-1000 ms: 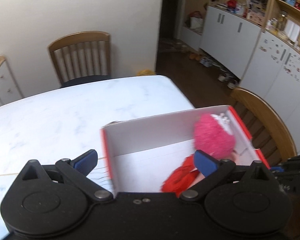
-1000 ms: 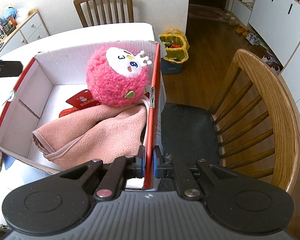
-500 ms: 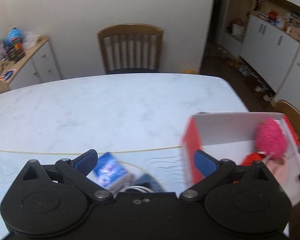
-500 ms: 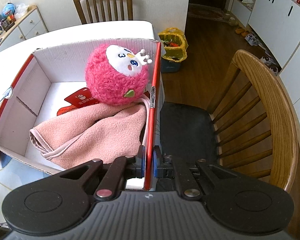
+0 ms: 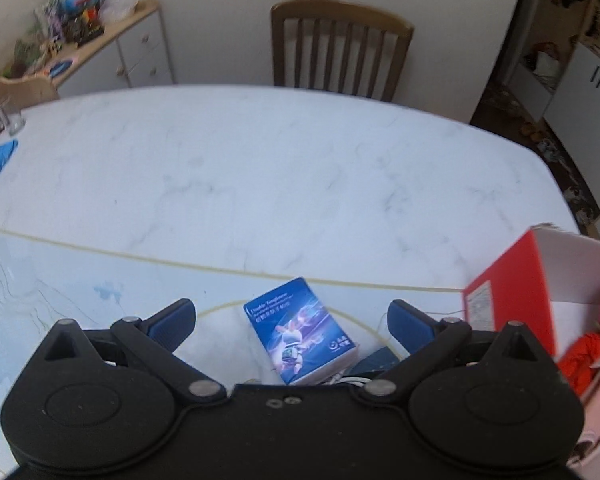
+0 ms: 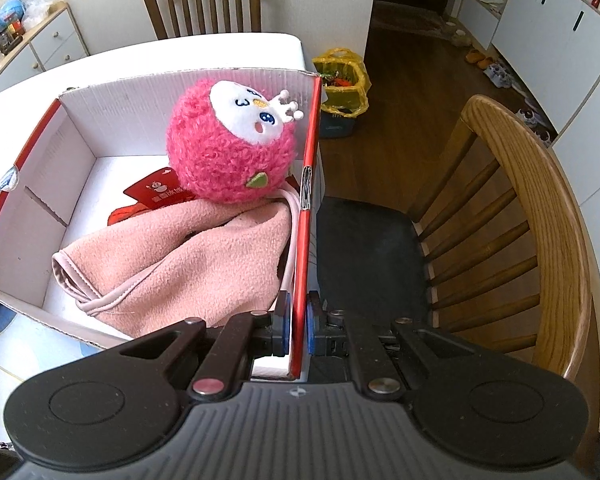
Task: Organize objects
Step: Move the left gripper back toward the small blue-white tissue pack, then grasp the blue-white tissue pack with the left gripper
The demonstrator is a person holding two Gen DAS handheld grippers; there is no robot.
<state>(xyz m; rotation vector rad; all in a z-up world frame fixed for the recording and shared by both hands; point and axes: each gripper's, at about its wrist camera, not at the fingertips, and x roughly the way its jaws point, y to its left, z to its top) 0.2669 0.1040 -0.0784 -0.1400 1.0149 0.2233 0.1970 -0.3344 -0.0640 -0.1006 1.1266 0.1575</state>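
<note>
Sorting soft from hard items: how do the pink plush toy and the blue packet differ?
The plush toy is round, fuzzy and pink; the blue packet is flat, boxy and printed. The toy sits inside the cardboard box on a pink towel; the packet lies outside on the table.

left gripper [image 5: 290,322] wide open, right gripper [image 6: 296,330] clamped
both pointing steeply down, blue pads [image 5: 172,320] on left spread far apart

We make out white lettering on the blue box [image 5: 300,330], too blurred to read. The red tag [image 6: 156,192] in the carton [image 6: 306,184] bears characters we cannot decipher either.
</note>
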